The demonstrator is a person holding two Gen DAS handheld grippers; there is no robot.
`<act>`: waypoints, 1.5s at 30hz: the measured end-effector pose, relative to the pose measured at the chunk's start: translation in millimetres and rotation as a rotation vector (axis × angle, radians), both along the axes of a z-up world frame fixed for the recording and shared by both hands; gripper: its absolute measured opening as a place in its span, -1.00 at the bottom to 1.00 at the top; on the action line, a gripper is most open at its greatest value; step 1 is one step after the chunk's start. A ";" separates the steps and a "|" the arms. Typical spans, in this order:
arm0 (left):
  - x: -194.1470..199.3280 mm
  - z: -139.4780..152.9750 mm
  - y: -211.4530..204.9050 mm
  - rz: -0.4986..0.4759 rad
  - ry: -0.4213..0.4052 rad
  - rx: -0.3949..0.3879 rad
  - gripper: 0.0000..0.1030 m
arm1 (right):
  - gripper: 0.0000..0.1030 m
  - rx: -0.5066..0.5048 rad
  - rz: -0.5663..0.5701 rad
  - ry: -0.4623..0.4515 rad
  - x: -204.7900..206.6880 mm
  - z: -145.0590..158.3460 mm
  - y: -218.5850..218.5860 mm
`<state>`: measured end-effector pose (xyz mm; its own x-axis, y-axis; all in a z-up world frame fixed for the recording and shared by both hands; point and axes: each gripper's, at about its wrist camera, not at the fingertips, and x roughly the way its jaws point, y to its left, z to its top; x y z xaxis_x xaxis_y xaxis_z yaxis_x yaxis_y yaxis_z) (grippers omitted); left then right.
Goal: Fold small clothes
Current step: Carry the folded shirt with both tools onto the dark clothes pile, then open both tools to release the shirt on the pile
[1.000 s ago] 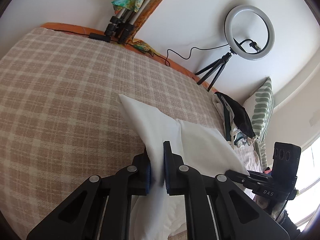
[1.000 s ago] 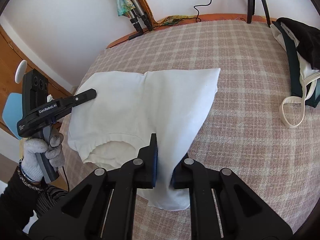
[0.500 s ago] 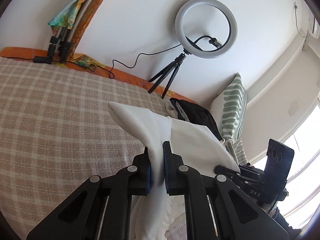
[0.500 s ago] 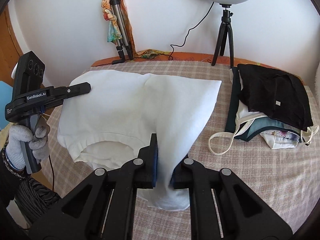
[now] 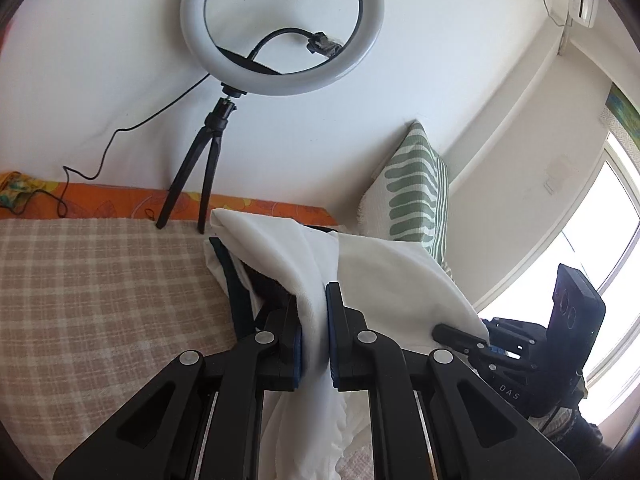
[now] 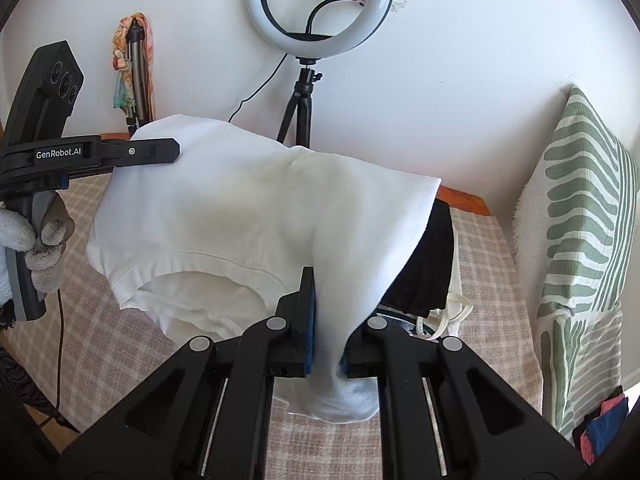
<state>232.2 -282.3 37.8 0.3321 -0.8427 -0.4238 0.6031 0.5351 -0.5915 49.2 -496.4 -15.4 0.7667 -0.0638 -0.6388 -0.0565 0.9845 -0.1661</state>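
Observation:
A white garment [image 6: 256,216], folded, hangs in the air between both grippers above the checked bed cover [image 6: 120,344]. My right gripper [image 6: 328,320] is shut on its near right edge. My left gripper [image 5: 314,320] is shut on its other side, and it also shows in the right wrist view [image 6: 160,152]. The garment [image 5: 384,276] hovers over a pile of folded clothes with a black piece [image 6: 428,272] on top. The right gripper's tip shows in the left wrist view [image 5: 456,334].
A ring light on a tripod [image 6: 308,80] stands at the back of the bed against the wall. A green-striped pillow [image 6: 580,240] leans at the right. A second tripod wrapped in a scarf [image 6: 134,72] stands at the back left.
Both grippers have lifted the white garment off the bed and carried it to the right, over the pile of clothes. Both stayed shut on it.

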 end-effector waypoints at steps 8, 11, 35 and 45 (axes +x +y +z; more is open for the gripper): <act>31.1 6.1 -77.5 -0.014 -0.048 0.040 -0.84 | -0.80 -0.076 -0.129 -0.031 44.3 15.5 -76.6; 43.7 5.4 -96.8 -0.004 -0.060 0.062 -0.84 | -0.80 -0.055 -0.154 -0.029 64.5 14.2 -100.1; 67.0 -22.8 -130.4 0.137 -0.109 0.374 0.03 | 0.41 0.090 -0.282 0.052 102.3 -37.7 -164.7; 36.6 -6.2 -115.0 0.125 -0.147 0.394 0.41 | 0.57 0.160 -0.318 -0.007 76.1 -18.9 -157.4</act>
